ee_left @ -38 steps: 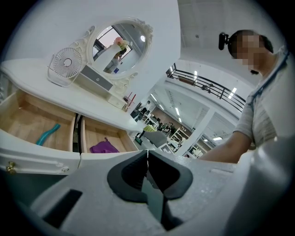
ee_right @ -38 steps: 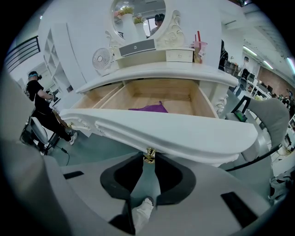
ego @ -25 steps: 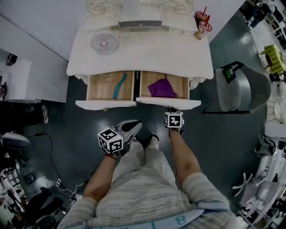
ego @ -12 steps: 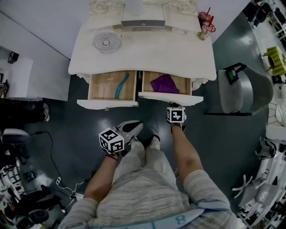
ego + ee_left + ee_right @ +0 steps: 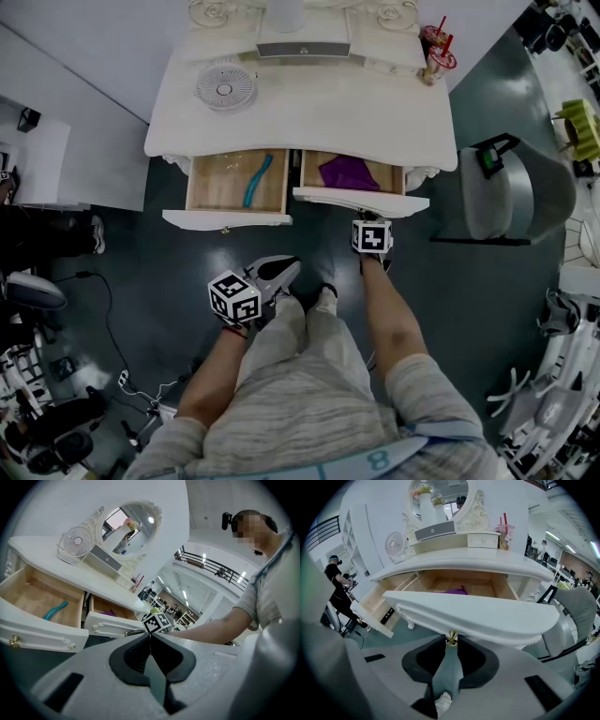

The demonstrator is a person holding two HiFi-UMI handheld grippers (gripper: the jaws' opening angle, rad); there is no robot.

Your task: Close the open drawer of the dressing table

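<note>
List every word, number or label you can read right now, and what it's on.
"8": on the light blue band across the person's front, head view.
Marker cubes: square patterns only, no letters.
Grey box on the dressing table: mark too small to read.
Cup: nothing legible.
Drawer knob in the right tongs: no print.

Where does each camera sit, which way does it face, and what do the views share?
Head view: on the person's head, looking steeply down at the dressing table and its two open drawers; arms, legs, left claw and right claw show.
Left gripper view: on the left claw, shut and empty, looking up at the table front; the person's right arm shows.
Right gripper view: on the right claw, facing the right drawer, closed on its knob; a trouser leg shows.
Shared: all three show the purple cloth.
</note>
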